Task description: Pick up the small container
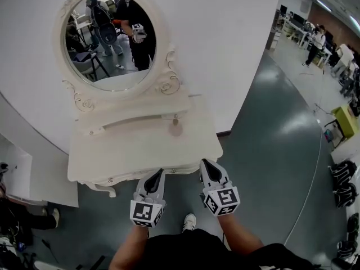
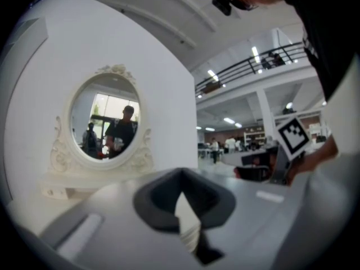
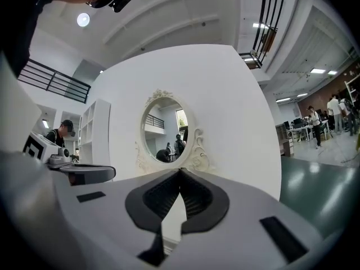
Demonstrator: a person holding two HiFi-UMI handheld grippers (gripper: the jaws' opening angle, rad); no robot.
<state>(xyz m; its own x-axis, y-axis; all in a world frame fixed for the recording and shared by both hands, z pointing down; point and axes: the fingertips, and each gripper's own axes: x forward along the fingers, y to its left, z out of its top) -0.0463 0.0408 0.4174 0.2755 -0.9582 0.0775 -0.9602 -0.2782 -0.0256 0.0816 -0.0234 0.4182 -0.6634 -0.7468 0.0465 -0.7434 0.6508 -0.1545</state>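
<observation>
A small pale round container [image 1: 175, 129] sits on the white vanity table [image 1: 112, 156], right of centre, below the oval mirror [image 1: 109, 38]. My left gripper [image 1: 158, 173] hovers at the table's front edge, shut with nothing in it. My right gripper [image 1: 205, 162] is beside it to the right, also shut and empty, about a hand's length short of the container. In the left gripper view the closed jaws [image 2: 181, 171] point toward the mirror [image 2: 104, 120]. In the right gripper view the closed jaws [image 3: 180, 171] also face the mirror [image 3: 166, 129]. Neither gripper view shows the container.
The vanity stands against a white wall panel [image 1: 225, 49] on a green floor [image 1: 270, 167]. A low raised shelf [image 1: 135, 120] runs along the back of the tabletop. The person's shoe [image 1: 189, 223] is below the table edge. People and desks [image 1: 320, 38] fill the far right.
</observation>
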